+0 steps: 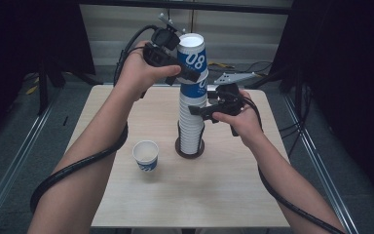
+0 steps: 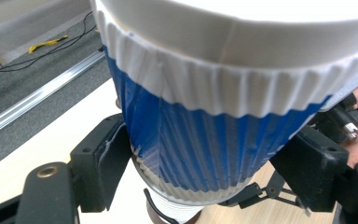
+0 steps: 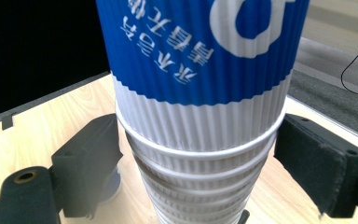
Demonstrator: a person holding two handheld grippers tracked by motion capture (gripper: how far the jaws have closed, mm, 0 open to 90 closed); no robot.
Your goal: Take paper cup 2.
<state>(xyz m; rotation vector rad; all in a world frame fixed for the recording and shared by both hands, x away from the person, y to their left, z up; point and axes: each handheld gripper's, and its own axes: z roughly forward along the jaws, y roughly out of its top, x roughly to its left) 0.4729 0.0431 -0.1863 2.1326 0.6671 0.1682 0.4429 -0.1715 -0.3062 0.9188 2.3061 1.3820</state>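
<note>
Near the middle of the surface (image 1: 126, 204), a little toward its far edge, a tall stack of cups (image 1: 191, 131) stands in a dark round holder (image 1: 181, 149); the base of the stack is partly screened by the holder's upright wires. The top cup (image 1: 194, 56), blue and white with a large "08", sits tilted above the stack. The left gripper (image 1: 187, 74) pinches this cup low on its ribbed blue wall. In the left gripper view the cup (image 2: 223, 126) is cut off at the top edge and hides most of what lies behind it. The right gripper (image 1: 199, 110) reaches in from the right at the stack's upper white rims. In the right gripper view its jaws flank the stack (image 3: 200, 154) on both sides, the left pad against the rims, but whether the right pad touches cannot be made out, so its grip is unclear.

A single small cup (image 1: 145, 155) stands alone, left of the holder and well apart from it. The near half of the surface is open, crossed only by forearms and trailing cables.
</note>
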